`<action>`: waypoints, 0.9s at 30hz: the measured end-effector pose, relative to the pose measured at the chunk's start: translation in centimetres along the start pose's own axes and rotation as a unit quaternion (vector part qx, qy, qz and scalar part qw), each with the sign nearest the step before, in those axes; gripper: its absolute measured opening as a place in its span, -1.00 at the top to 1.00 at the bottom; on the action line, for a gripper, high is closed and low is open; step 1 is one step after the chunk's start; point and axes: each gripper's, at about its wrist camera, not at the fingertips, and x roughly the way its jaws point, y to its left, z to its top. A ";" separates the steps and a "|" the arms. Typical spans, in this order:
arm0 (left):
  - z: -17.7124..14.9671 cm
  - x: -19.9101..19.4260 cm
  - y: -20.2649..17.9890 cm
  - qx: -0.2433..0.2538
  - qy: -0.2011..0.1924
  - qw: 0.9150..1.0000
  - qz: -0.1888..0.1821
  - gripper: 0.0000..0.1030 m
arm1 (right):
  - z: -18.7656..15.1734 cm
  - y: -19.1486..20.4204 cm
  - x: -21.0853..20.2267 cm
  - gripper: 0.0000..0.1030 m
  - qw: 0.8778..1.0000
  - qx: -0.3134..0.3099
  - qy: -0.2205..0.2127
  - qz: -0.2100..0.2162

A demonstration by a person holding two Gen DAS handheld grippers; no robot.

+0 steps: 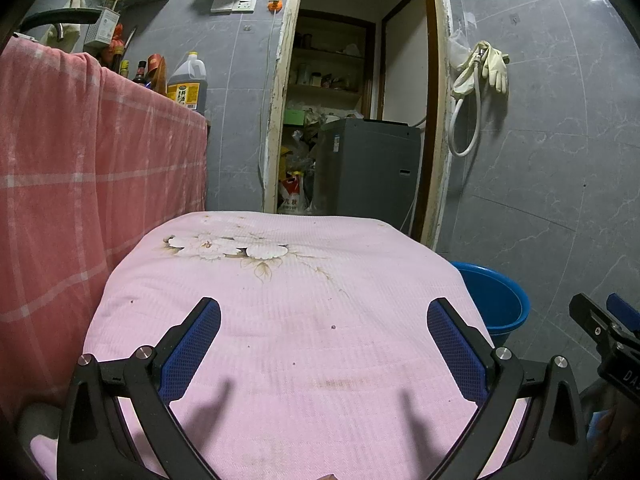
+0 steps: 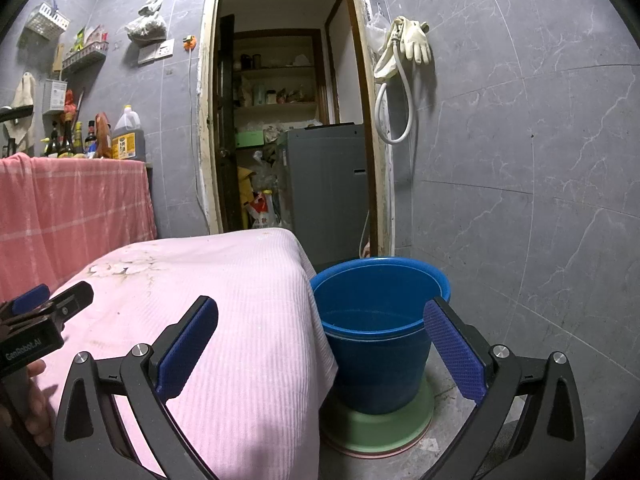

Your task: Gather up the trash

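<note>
Both claws, left claw (image 1: 324, 344) and right claw (image 2: 320, 344), gape empty; no trash shows, so we should search near the blue bucket (image 2: 378, 320).

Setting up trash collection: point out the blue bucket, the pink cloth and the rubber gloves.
blue bucket (image 2: 376, 356), right wrist view, outer wall.
pink cloth (image 1: 288, 300), left wrist view, bare top.
rubber gloves (image 2: 416, 42), right wrist view, palm.

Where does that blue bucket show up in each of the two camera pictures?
Left wrist view: blue bucket at right edge, half hidden behind the pink cloth.
Right wrist view: centre, whole, standing on a green basin between the open fingers.
Shared landmark: grey washing machine in the doorway.
</note>
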 end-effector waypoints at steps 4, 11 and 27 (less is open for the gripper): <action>0.0 0.0 -0.1 -0.001 0.000 1.000 0.000 -0.96 | 0.0 0.0 0.0 -1.00 1.000 0.000 0.000 0.000; 0.0 0.0 -0.2 -0.001 0.000 1.000 0.001 -0.96 | 0.1 0.0 0.0 -1.00 1.000 0.000 0.000 0.000; 0.0 0.0 -0.3 -0.002 0.000 1.000 0.001 -0.96 | 0.1 0.0 0.0 -1.00 1.000 0.000 0.001 0.000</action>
